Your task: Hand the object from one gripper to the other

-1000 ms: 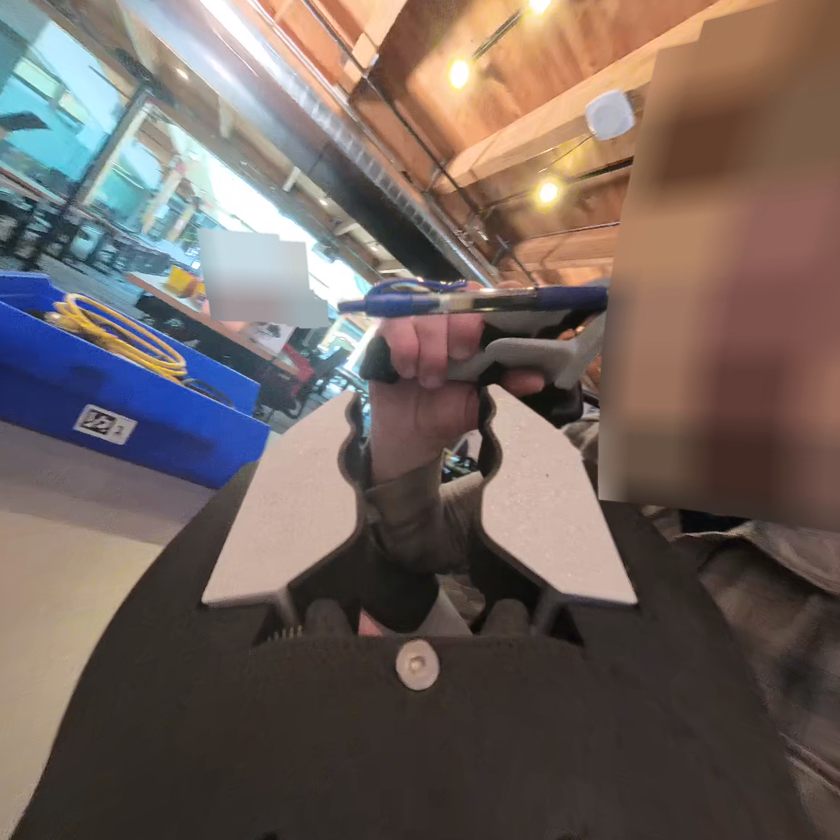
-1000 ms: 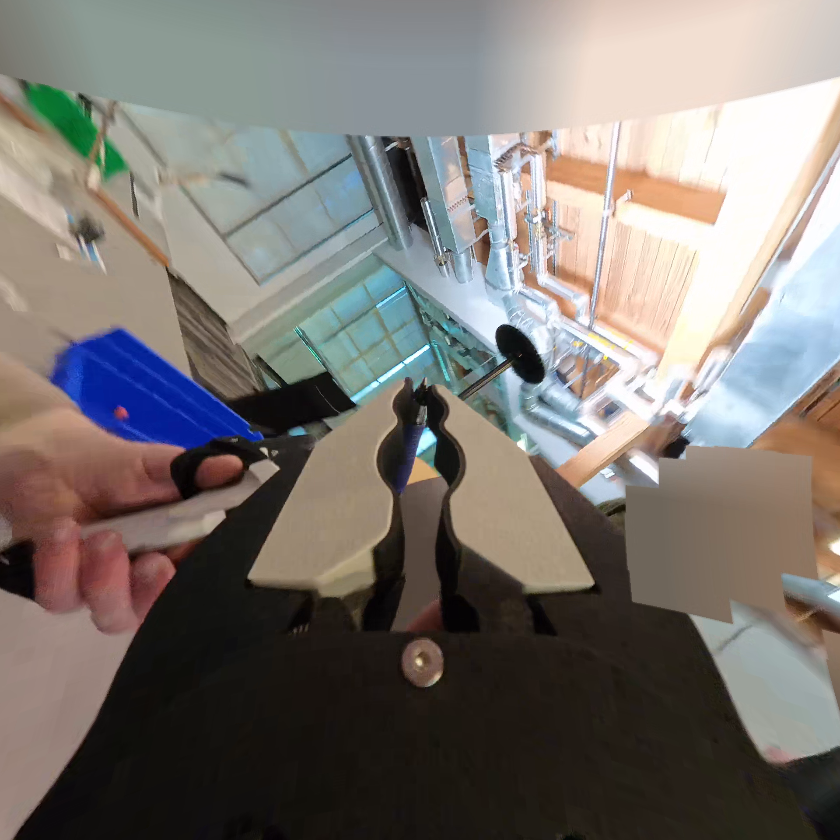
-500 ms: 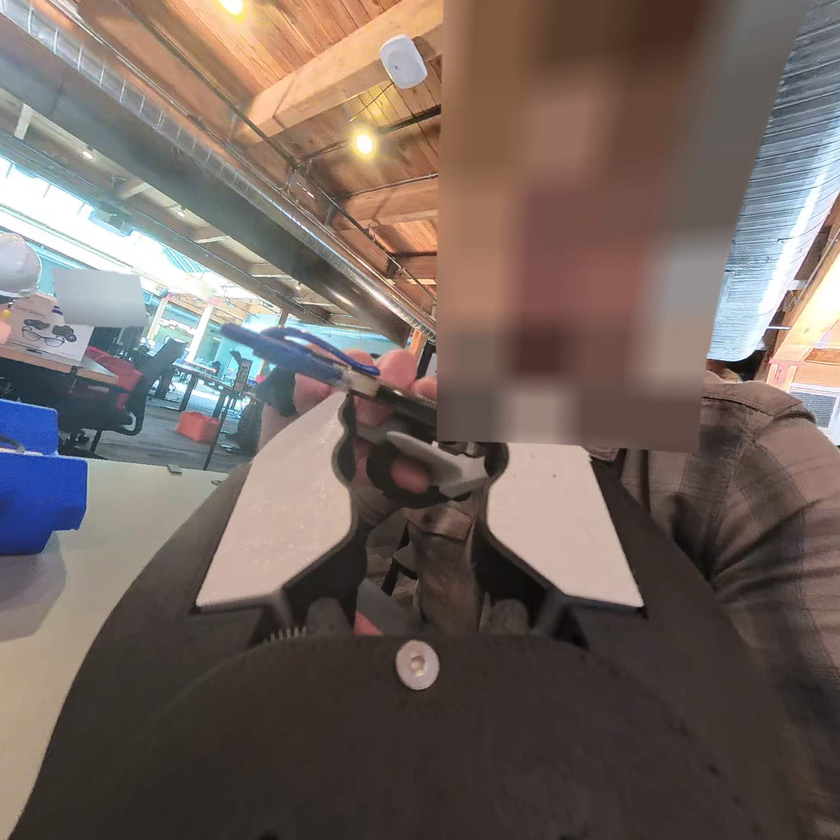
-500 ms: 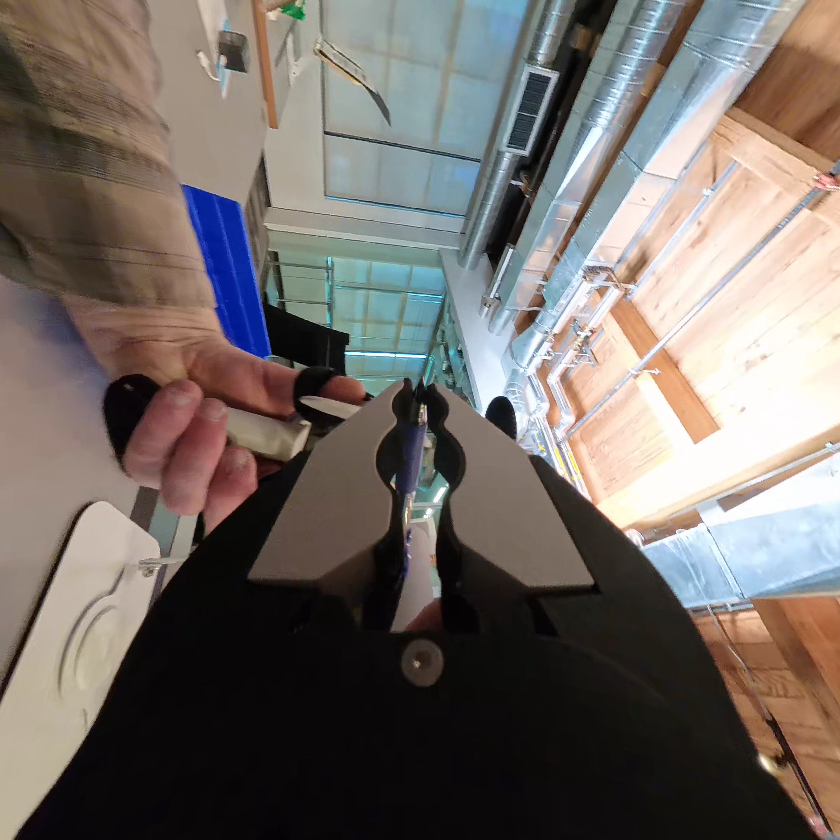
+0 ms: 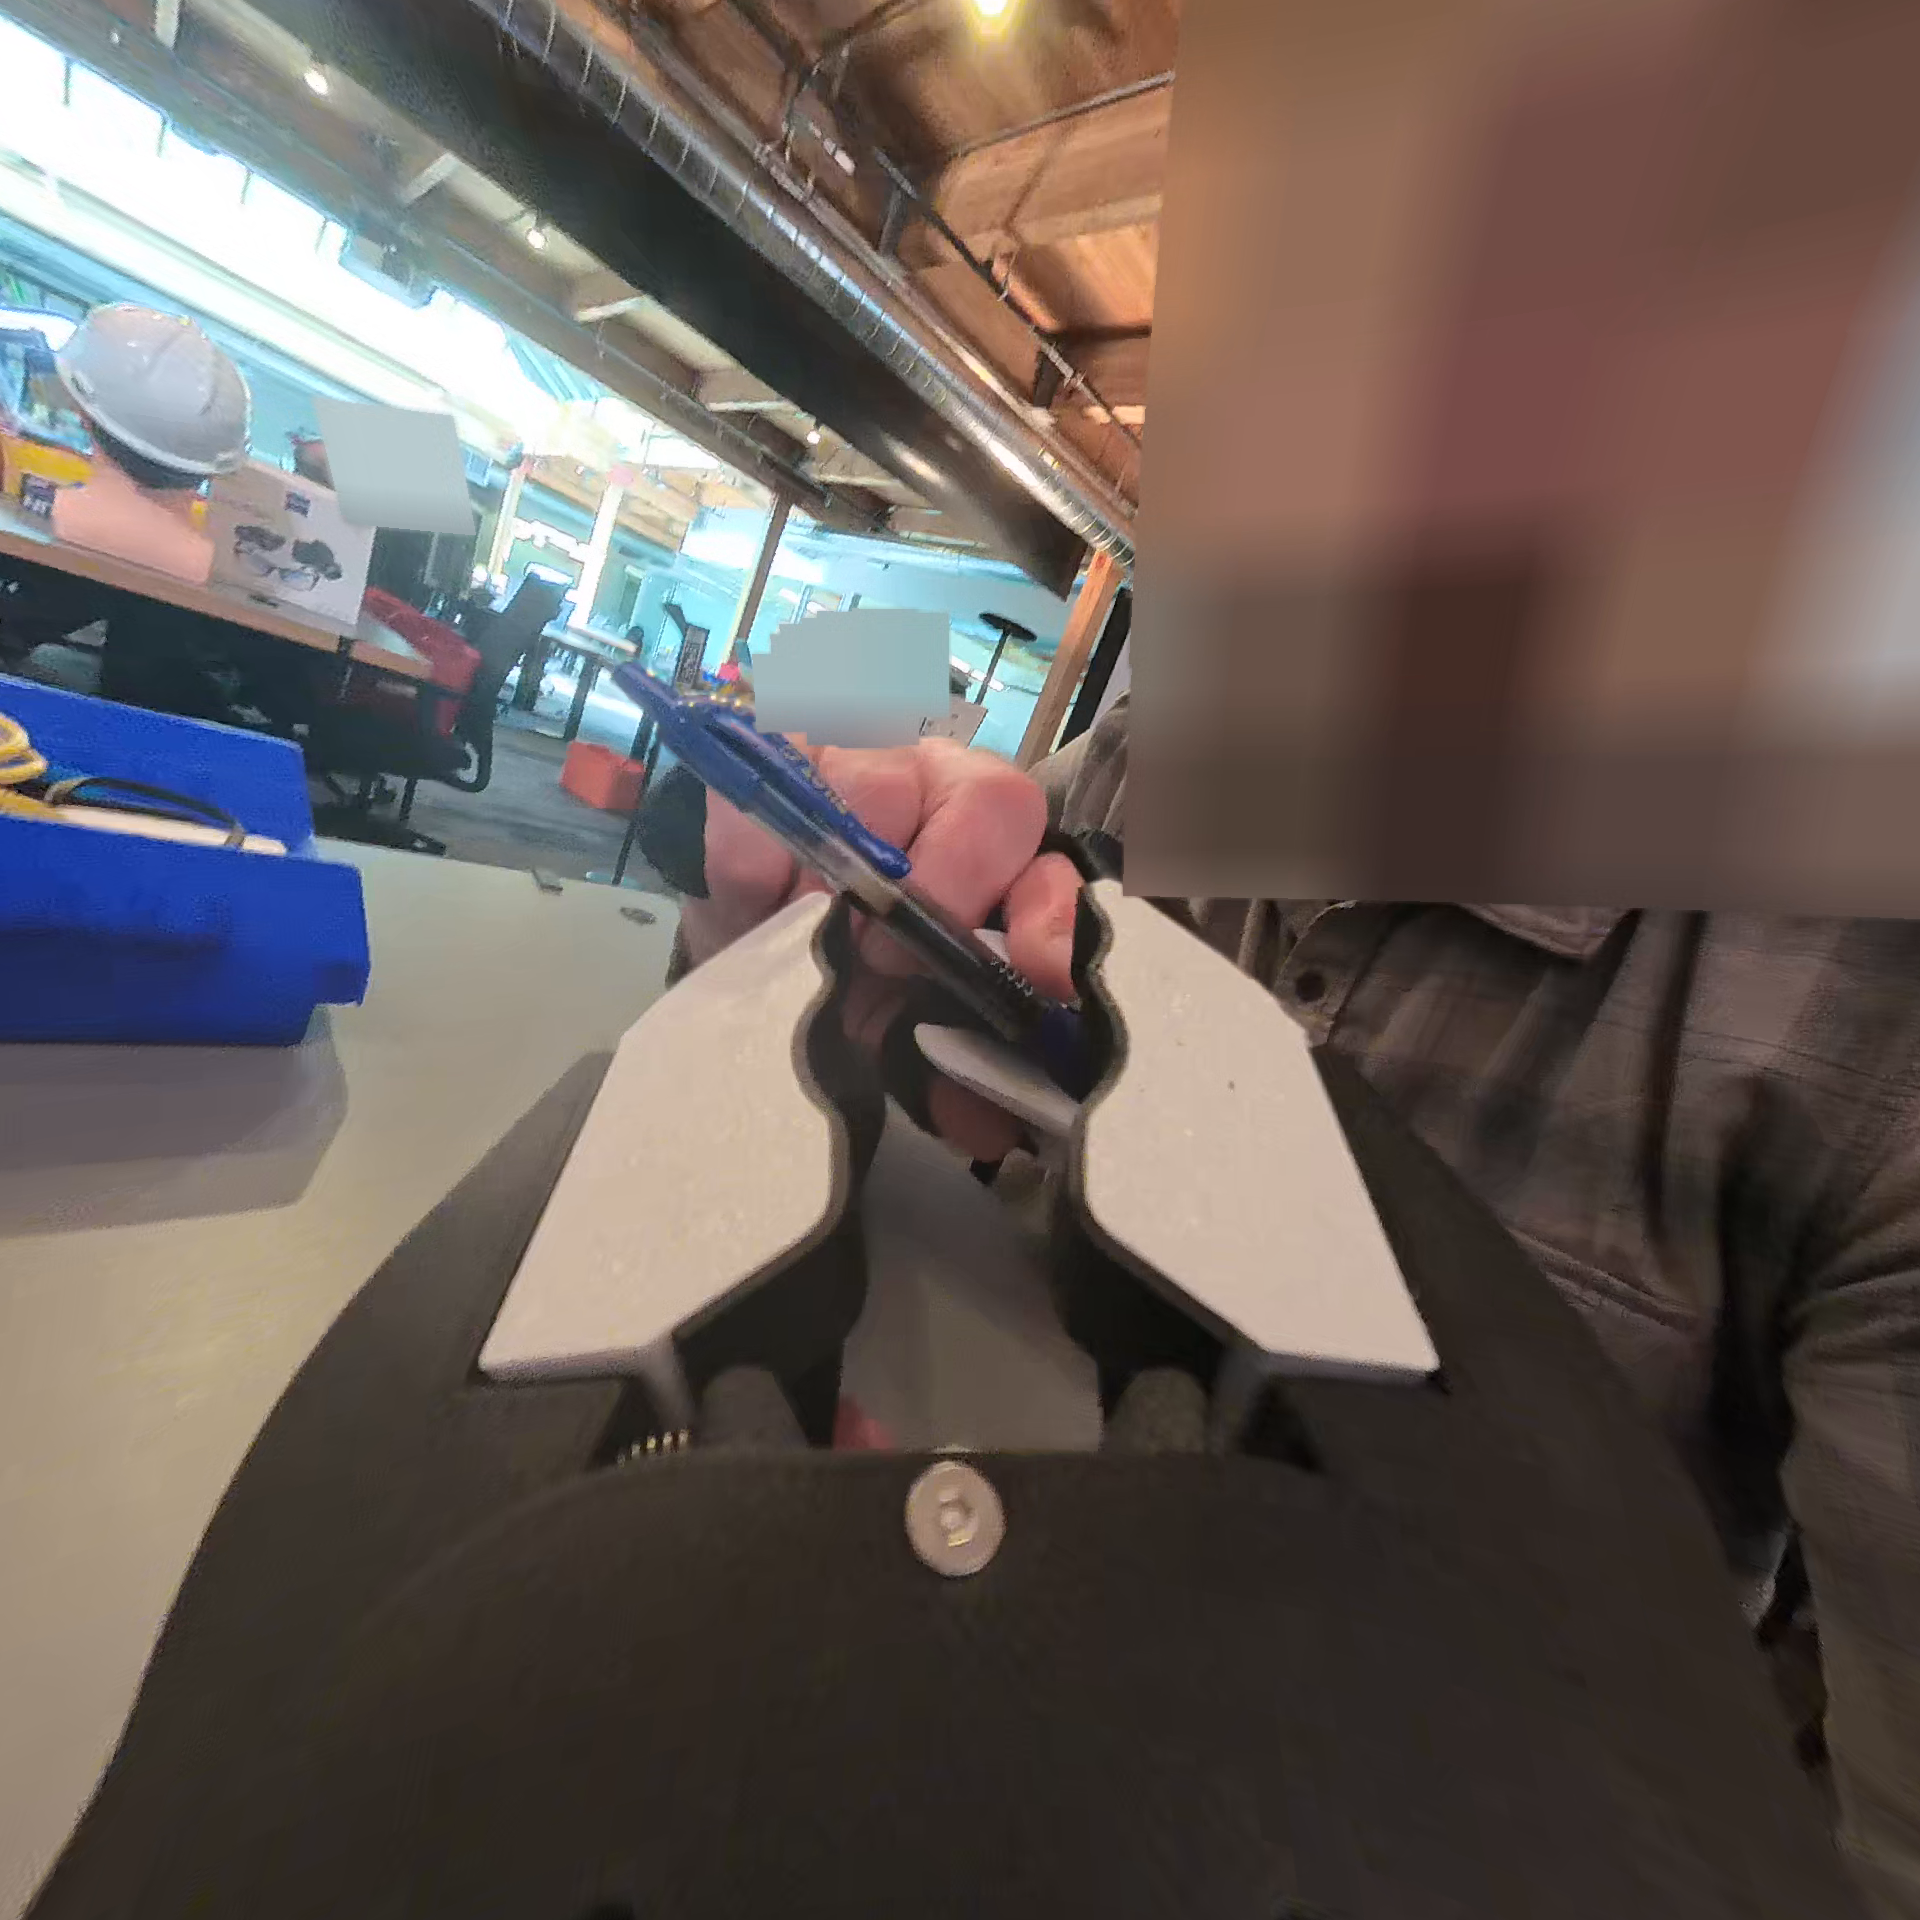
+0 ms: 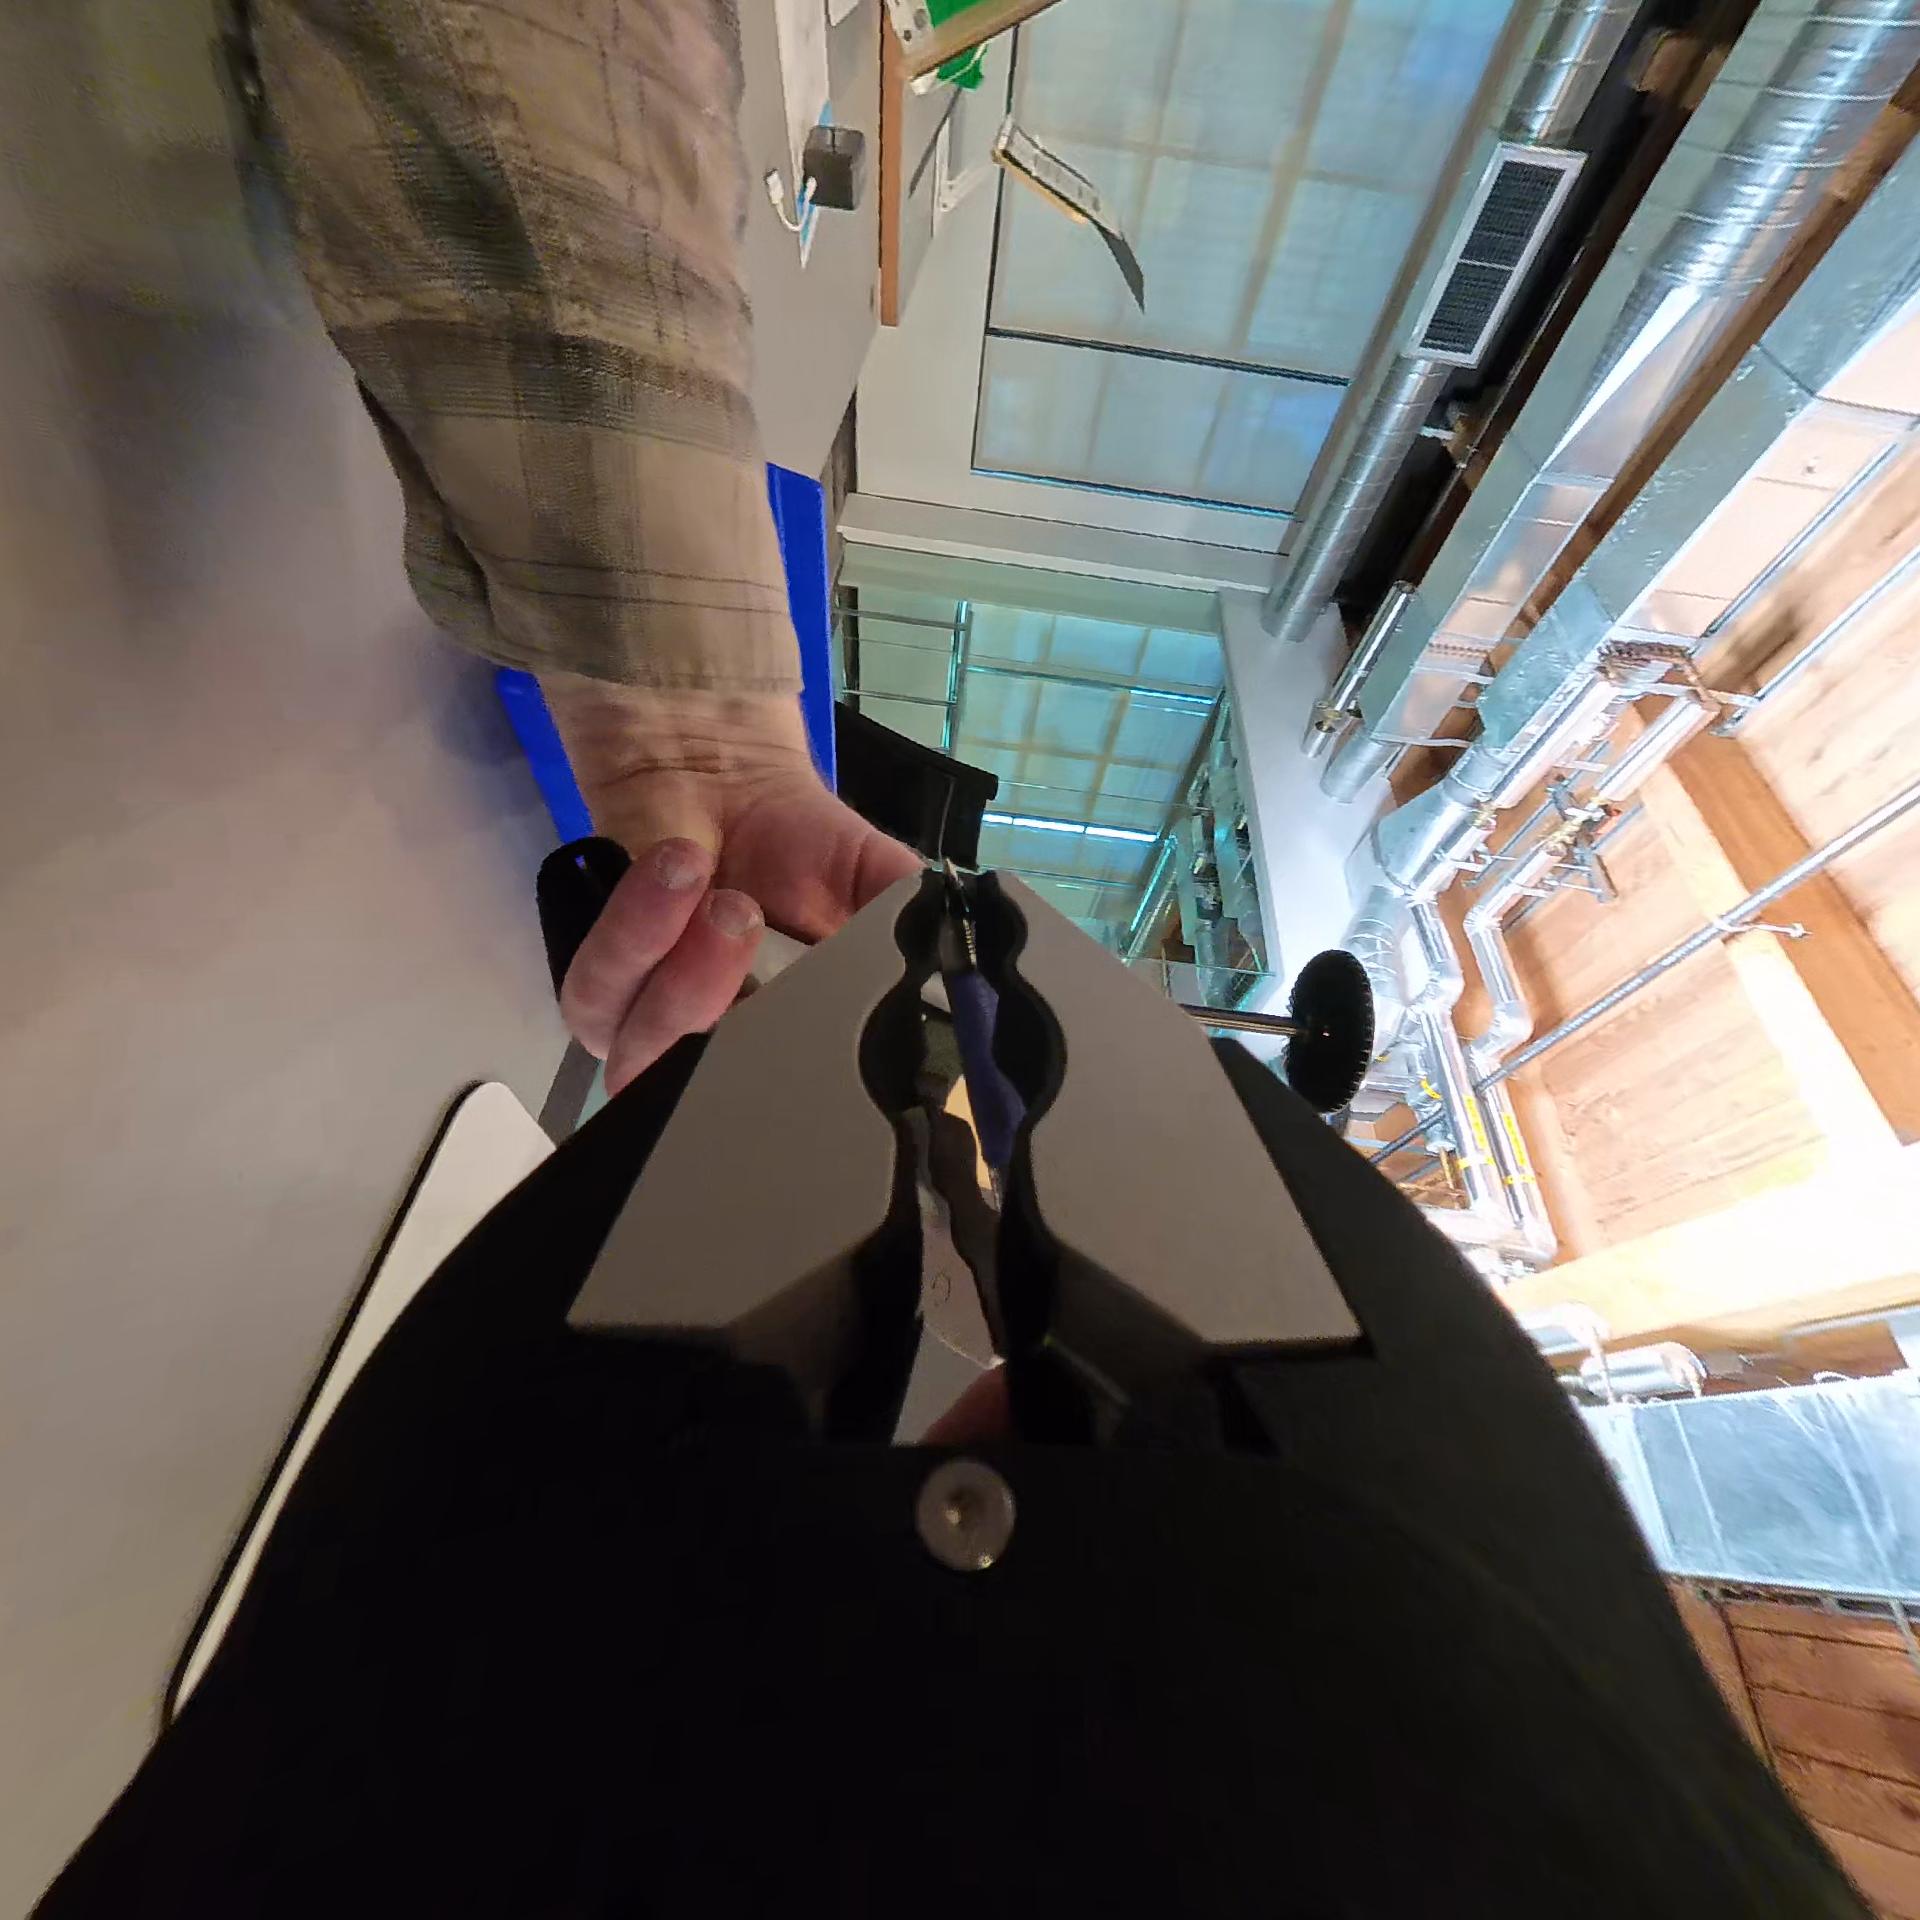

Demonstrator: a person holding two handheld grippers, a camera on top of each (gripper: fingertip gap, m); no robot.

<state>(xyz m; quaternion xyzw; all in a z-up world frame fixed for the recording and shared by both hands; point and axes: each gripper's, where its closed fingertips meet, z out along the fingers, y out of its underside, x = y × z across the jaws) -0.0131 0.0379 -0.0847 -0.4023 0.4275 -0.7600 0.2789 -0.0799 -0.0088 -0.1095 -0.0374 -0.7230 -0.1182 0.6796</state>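
Observation:
A blue pen [image 5: 769,769] with a clear barrel slants from upper left down to lower right in the left wrist view. Its lower end lies in the gap between my left gripper's [image 5: 961,914] fingers, which stand open and do not close on it. A hand [image 5: 935,810] behind the pen holds the right gripper's handle. In the right wrist view my right gripper [image 6: 961,883] is shut on the pen [image 6: 977,1023], which runs along its jaws. A hand [image 6: 675,935] in a plaid sleeve holds the left gripper's handle just left of the right fingertips.
A blue bin [image 5: 177,935] with cables stands on the light table [image 5: 208,1247] at the left. The person's plaid-shirted torso [image 5: 1662,1143] fills the right. A white flat pad [image 6: 416,1247] lies on the table. Desks and chairs stand far behind. About 8 cm separates my left fingertips from my right.
The pen has tilted and come closer, from above the left fingers down into the gap between them. The right gripper stays shut on it. The left jaws stay open.

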